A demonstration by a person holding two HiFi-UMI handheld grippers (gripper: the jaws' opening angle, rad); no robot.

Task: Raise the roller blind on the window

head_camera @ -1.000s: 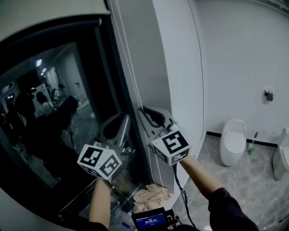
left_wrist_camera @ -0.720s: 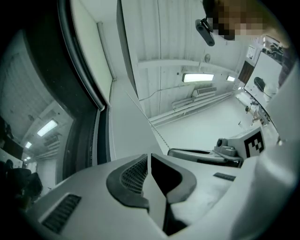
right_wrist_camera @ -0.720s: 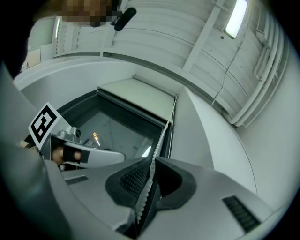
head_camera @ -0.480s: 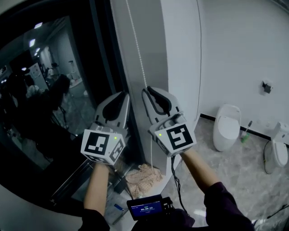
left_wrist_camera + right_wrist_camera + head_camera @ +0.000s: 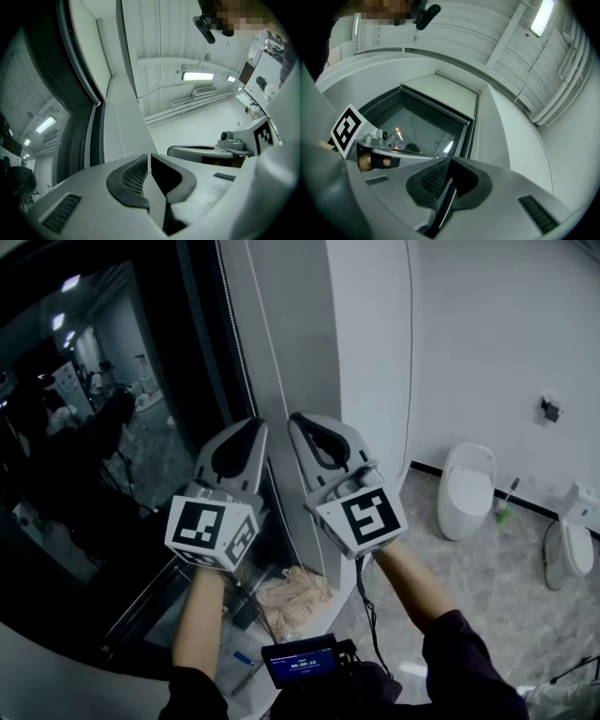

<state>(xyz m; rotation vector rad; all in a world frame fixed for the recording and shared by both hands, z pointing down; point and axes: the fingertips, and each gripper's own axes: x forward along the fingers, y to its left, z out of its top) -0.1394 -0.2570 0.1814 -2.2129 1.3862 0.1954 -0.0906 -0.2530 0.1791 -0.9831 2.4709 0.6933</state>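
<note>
The white bead chain point(image 5: 267, 334) of the roller blind hangs down the grey window jamb. My right gripper point(image 5: 298, 420) is shut on the bead chain point(image 5: 449, 206), which runs between its pads. In the right gripper view the pale blind point(image 5: 440, 96) sits rolled high, with only a short length over the top of the dark window point(image 5: 417, 129). My left gripper point(image 5: 249, 426) stands just left of the right one, against the window frame. The left gripper point(image 5: 149, 157) is shut, with nothing seen between its jaws.
Dark window glass point(image 5: 94, 427) reflects people and lights. A white toilet point(image 5: 466, 491), a brush point(image 5: 503, 507) and a second white fixture point(image 5: 570, 545) stand on the marble floor at the right. Crumpled cloth point(image 5: 291, 592) lies below the jamb. A small screen point(image 5: 298, 662) sits at my chest.
Both grippers have come up and closer together beside the chain. The right gripper's tip now sits higher on the chain than a second ago.
</note>
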